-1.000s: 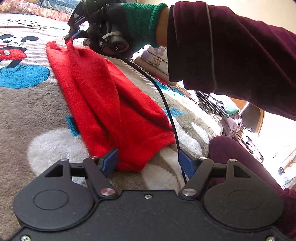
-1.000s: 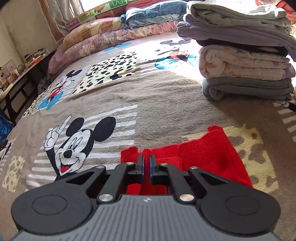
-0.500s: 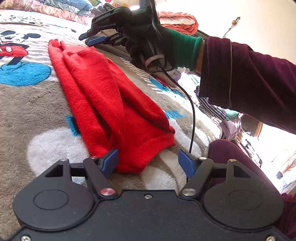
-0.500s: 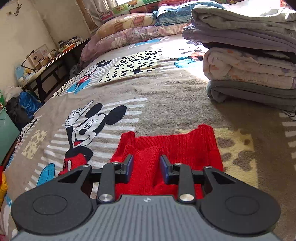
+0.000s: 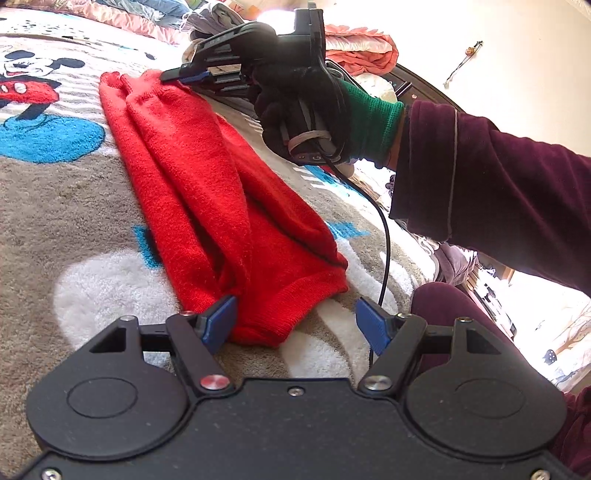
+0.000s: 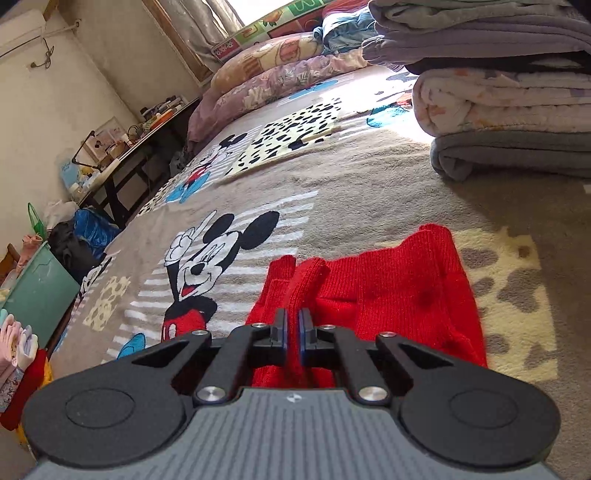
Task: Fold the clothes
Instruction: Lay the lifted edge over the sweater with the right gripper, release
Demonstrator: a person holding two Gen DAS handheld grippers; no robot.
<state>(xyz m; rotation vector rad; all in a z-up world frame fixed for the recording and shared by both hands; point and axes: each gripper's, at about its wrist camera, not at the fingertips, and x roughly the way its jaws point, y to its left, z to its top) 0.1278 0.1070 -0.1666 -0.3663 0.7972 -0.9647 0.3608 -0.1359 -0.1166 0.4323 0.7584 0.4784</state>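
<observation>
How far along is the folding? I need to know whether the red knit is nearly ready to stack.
Partly done: the red knit lies folded lengthwise into a narrow strip on the blanket. In hand: the right gripper is shut on its far end; the left gripper is open at the near hem. Left: the crosswise fold.

I can't read any text, label, brand or number from here. The colourful box [image 6: 280, 27] by the window carries lettering, too blurred to make out
</observation>
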